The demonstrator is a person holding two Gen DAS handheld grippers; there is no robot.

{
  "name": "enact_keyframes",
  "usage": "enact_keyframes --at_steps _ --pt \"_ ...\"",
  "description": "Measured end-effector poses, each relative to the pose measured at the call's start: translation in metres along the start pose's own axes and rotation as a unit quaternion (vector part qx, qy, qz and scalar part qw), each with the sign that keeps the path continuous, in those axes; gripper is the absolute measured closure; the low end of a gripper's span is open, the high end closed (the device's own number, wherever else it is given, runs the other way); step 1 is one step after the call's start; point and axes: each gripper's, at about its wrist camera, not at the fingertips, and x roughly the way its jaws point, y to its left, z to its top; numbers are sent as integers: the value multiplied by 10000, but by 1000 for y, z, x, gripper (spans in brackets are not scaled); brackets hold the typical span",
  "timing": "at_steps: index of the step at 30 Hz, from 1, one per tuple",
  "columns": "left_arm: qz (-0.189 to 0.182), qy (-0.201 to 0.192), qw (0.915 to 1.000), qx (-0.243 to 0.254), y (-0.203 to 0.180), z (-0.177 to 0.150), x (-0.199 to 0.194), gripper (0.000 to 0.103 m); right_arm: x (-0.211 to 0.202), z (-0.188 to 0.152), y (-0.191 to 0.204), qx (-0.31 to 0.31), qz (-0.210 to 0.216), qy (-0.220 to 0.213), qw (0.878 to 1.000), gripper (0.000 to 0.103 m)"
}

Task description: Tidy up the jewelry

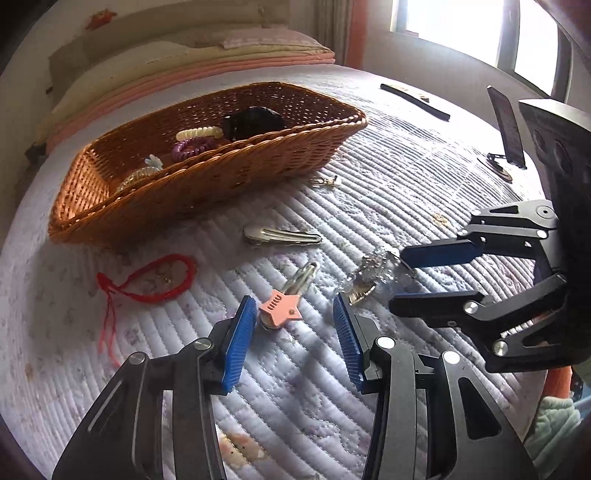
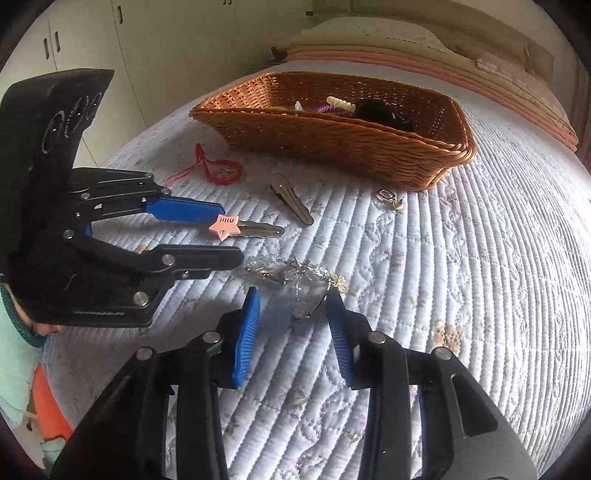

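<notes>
A wicker basket (image 1: 229, 173) on the quilted bed holds coil hair ties and a black item; it also shows in the right wrist view (image 2: 351, 147). My left gripper (image 1: 293, 310) is open, its fingers on either side of a pink star hair clip (image 1: 279, 310), also seen in the right wrist view (image 2: 224, 226). My right gripper (image 2: 293, 301) is open around a clear packet of small jewelry (image 2: 295, 275), which also shows in the left wrist view (image 1: 373, 271). A red string bracelet (image 1: 159, 280), a silver hair clip (image 1: 282, 236) and a small gold piece (image 1: 325, 181) lie loose on the bed.
A black phone on a stand (image 1: 508, 127) and a dark flat strip (image 1: 413, 100) are at the far right of the bed. Folded pink and cream bedding (image 1: 184, 66) lies behind the basket. White wardrobe doors (image 2: 92, 33) stand beyond the bed.
</notes>
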Motion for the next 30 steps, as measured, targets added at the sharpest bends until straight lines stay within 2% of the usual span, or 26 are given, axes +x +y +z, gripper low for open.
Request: enact_keyframes --at_steps 5,6,7,10,12,17,20,23,30 --pt "151 118 9998 53 1 5 11 62 -4 -2 -5 52 -100 -32 9999 69" --pt "186 107 9997 85 0 5 11 68 -4 -2 -6 54 -117 -35 9999 69" --pt "224 96 9997 100 0 5 10 80 -4 -1 -6 42 -134 -41 9999 69" --pt "266 69 9996 -48 3 2 6 81 -1 4 -5 -71 -94 -31 9999 68" --pt "369 41 9991 -194 7 -3 1 81 5 8 -5 -141 -118 4 9998 61" --pt "476 -143 9966 -659 21 -18 -17 81 15 12 0 -250 -219 114 9994 61" --pt "429 -212 9955 -824 27 -24 -23 81 14 8 10 -416 -345 107 9985 82" --pt "380 -258 9949 -901 29 -27 -24 81 7 3 10 -317 -244 83 9992 95" --pt "353 -341 9944 -938 30 -30 -24 81 -12 -10 8 -60 89 -20 9999 95"
